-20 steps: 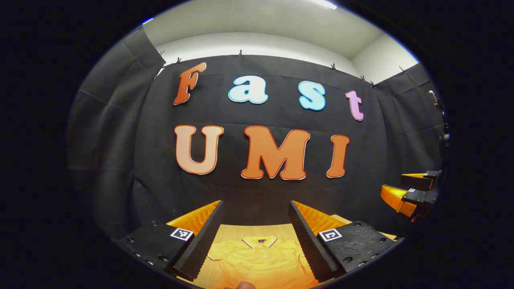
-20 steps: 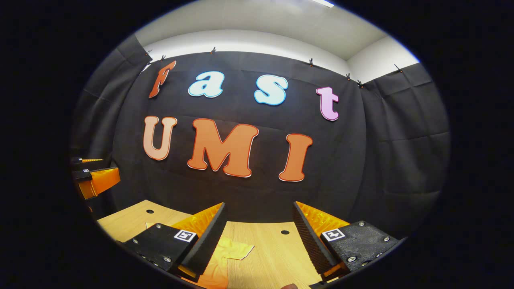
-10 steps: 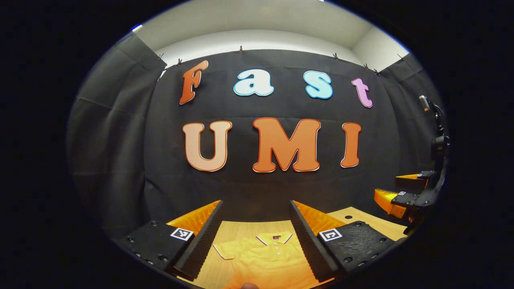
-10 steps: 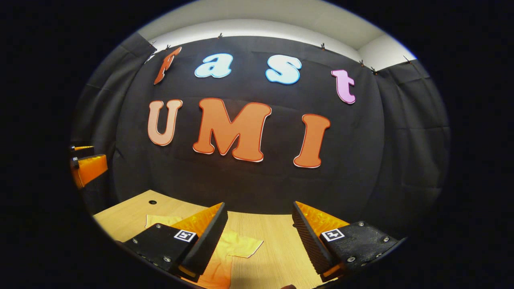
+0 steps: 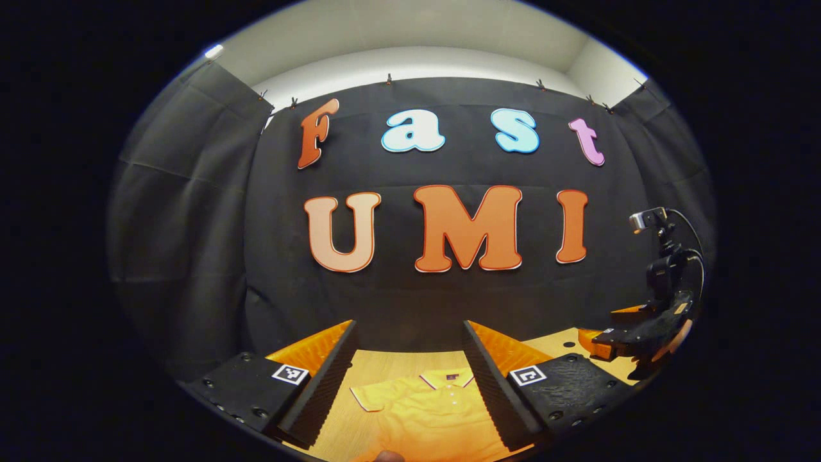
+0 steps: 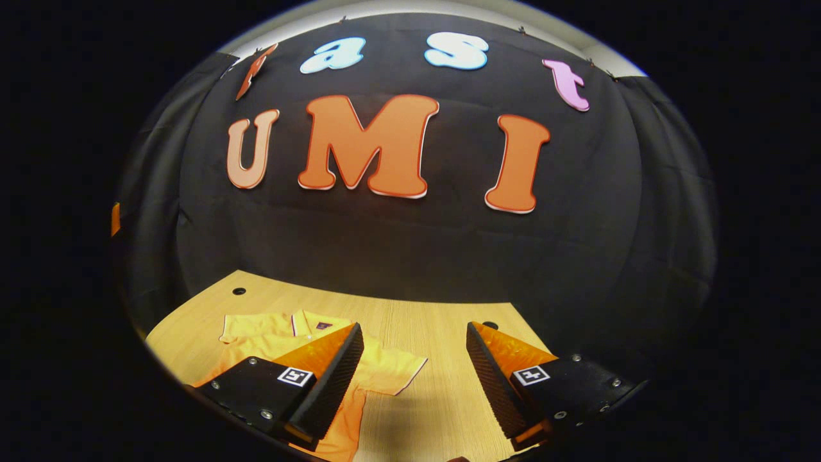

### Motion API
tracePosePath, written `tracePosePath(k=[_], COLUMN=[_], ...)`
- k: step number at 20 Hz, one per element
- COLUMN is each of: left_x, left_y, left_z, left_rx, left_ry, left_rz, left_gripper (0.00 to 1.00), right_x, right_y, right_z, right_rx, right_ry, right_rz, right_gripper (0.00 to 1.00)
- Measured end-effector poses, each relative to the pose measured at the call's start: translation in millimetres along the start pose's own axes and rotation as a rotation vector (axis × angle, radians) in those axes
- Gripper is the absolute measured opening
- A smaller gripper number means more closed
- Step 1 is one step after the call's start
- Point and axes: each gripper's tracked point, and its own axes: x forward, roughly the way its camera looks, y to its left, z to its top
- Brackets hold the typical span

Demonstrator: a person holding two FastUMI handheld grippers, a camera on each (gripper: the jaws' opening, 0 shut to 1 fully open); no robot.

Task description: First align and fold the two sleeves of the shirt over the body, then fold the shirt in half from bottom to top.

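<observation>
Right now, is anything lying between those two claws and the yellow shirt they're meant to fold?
Nothing visible does. The shirt lies flat on the bare wooden table, and both the right gripper and left gripper are open above it.

A light wooden table (image 6: 442,321) with small round holes near its far edge carries a yellow collared shirt (image 6: 269,333) lying flat and unfolded, its short sleeve (image 6: 391,375) spread outward.
</observation>
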Motion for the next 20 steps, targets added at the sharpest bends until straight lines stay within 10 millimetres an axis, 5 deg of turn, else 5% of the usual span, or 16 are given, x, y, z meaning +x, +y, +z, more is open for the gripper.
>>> tracePosePath(k=[6,20], left_x=[-6,-16], left_y=[12,29], left_z=[-4,-30], left_rx=[0.045,0.052], left_ry=[0.017,0.104], left_rz=[0.083,0.213], left_gripper=[0.97,0.97], right_x=[44,135], right_y=[3,7], right_z=[-30,-140], right_rx=[-0.007,0.050], right_ry=[0.099,0.569], right_rz=[0.040,0.095], right_gripper=[0.96,0.90])
